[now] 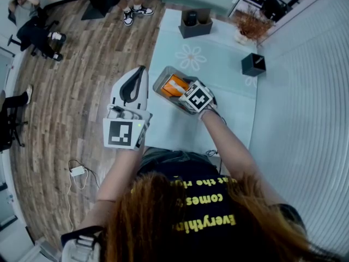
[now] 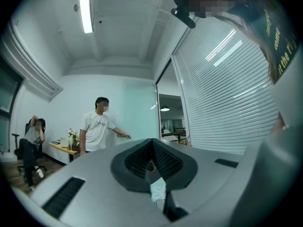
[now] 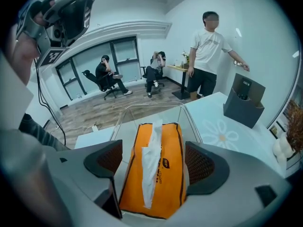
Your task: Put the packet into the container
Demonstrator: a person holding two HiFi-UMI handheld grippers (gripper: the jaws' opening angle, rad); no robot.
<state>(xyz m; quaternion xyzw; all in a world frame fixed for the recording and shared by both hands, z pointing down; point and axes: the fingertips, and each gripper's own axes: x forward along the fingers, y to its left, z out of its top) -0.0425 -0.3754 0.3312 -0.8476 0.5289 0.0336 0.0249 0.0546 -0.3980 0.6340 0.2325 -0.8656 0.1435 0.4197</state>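
An orange tissue packet [image 1: 173, 85] with white tissue sticking out lies in the clear container [image 1: 160, 81] on the pale table. My right gripper [image 1: 188, 94] hovers right over it. In the right gripper view the packet [image 3: 173, 150] lies lengthwise inside the container [image 3: 151, 107]. The right gripper [image 3: 156, 161] stands wide open on either side of it, and its pads are not pressing on it. My left gripper [image 1: 132, 83] is held up to the left of the container. It points towards the ceiling, and its jaws [image 2: 152, 162] are shut with nothing in them.
A dark organiser box [image 1: 194, 22], a dried plant [image 1: 252, 23] and a black cube [image 1: 253, 64] stand at the far end of the table [image 1: 218, 70]. A person stands past the table [image 3: 208, 56], others sit on chairs [image 3: 106, 77]. A white adapter with cable [image 1: 77, 171] lies on the wooden floor.
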